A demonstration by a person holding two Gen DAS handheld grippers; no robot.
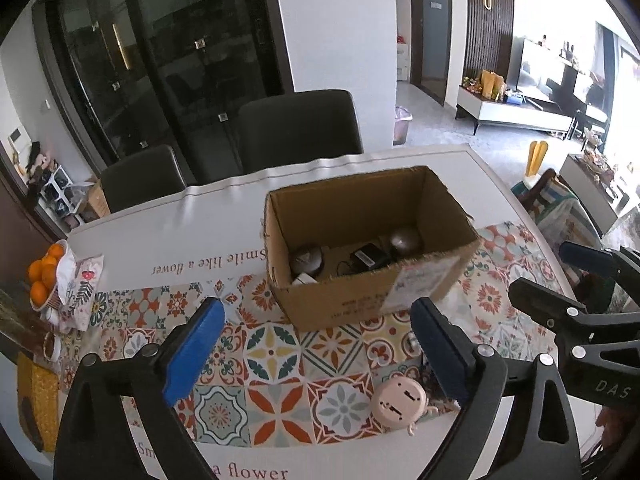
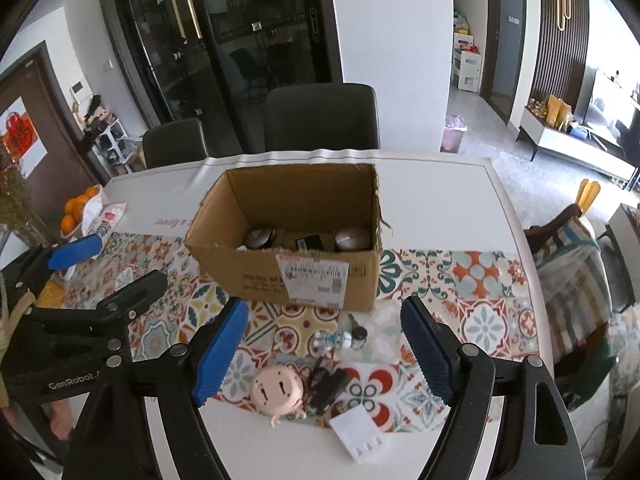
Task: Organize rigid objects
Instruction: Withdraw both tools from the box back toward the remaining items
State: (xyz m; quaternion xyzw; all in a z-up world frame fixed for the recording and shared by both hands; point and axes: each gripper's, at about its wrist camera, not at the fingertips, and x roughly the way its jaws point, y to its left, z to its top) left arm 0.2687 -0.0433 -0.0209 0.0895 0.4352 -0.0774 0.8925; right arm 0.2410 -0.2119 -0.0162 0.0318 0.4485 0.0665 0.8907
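Both claws wide apart above the loose items, open brown cardboard box [image 2: 288, 240] waiting behind them

Judging by the layout, the step in hand is picking up one of the pieces left on the white bench [image 2: 440, 200] with its patterned tile-print runner [image 2: 480, 280]: the round pale-pink plastic gadget [image 2: 278, 392], the black clip-like object [image 2: 328, 390] just beside it, the small clear bottle [image 2: 334, 339] and the white card [image 2: 358, 434] nearer the edge. A clean grasp would mean lowering the right claw [image 2: 324, 354] straight over one piece, straddling it, closing across its narrowest side, then lifting clear of the box wall. The left claw [image 1: 316, 354] hangs empty, jaws spread, angled down at the runner, the pink gadget near its right finger; the right claw is likewise empty and spread, tilted down over the cluster
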